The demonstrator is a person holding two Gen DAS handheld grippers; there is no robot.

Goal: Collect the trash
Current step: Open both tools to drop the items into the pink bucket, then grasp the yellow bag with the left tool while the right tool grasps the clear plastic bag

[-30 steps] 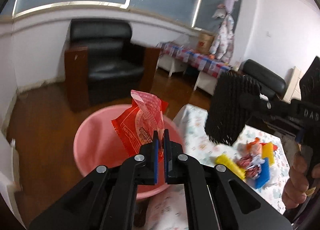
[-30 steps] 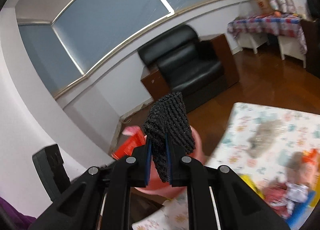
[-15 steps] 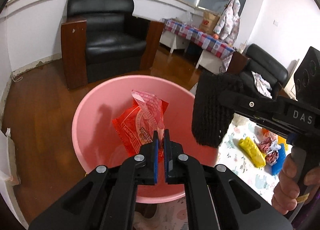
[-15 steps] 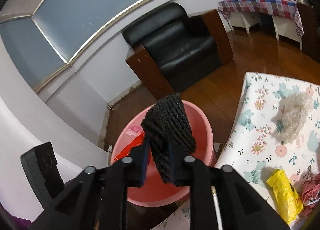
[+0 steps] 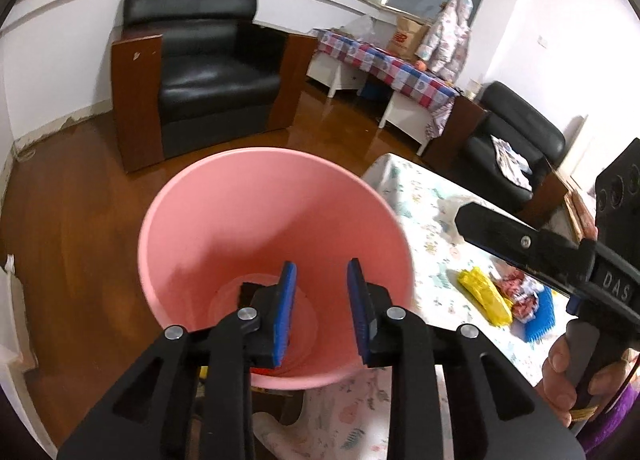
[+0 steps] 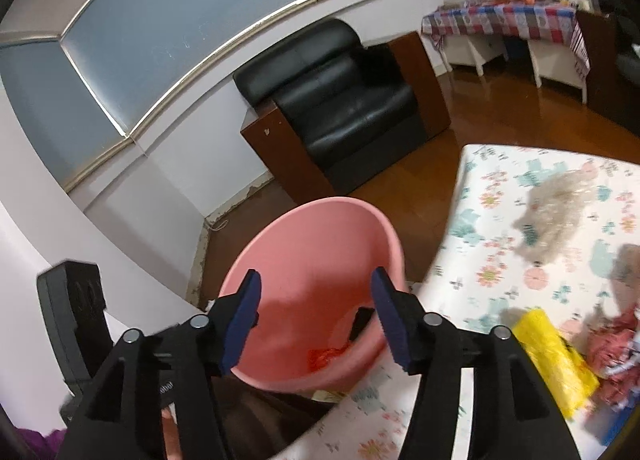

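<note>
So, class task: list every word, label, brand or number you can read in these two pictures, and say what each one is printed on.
"DAS" – on the body of the right gripper, seen from the left wrist view; it may run on past the edge.
Logo on the cardboard box on the checked table – too small to read.
Red mark on the same box in the right wrist view – blurred.
Small white lettering on the left gripper, in the right wrist view – unreadable.

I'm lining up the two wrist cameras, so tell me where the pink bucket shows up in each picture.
Left wrist view: the pink bucket fills the lower centre, straight ahead of the open left claw.
Right wrist view: the pink bucket sits lower centre-left, behind the open right claw.
Shared landmark: the black armchair stands on the floor beyond the bucket in both.
</note>
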